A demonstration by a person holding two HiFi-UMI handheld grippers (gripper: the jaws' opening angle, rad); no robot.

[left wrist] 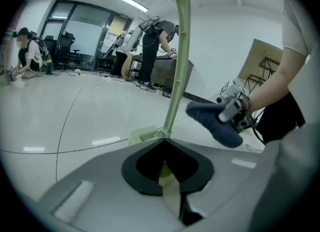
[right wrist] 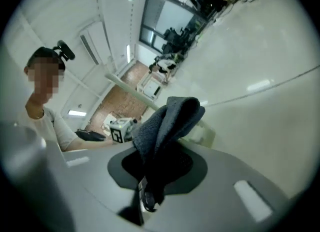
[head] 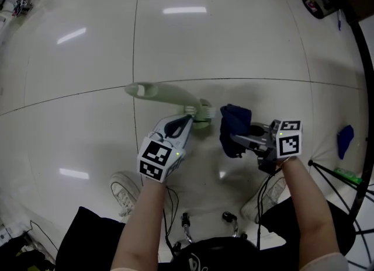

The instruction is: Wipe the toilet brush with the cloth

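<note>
My left gripper (head: pixel 188 118) is shut on a pale green toilet brush (head: pixel 169 96), which is held above the floor. Its long handle (left wrist: pixel 178 51) rises straight out of the jaws in the left gripper view, with the blocky green end (left wrist: pixel 145 135) just past them. A dark blue cloth (head: pixel 234 125) hangs bunched from my right gripper (head: pixel 238 139), which is shut on it. The cloth sits just right of the brush end, close to it; whether they touch is unclear. In the right gripper view the cloth (right wrist: pixel 167 121) covers most of the brush; the handle (right wrist: pixel 132 90) shows behind it.
White tiled floor lies all round. Another blue cloth (head: pixel 345 139) and a green item (head: pixel 349 174) lie at the right by a black stand (head: pixel 336 173). The person's shoes (head: pixel 124 189) are below the grippers. Other people (left wrist: pixel 150 51) stand far off.
</note>
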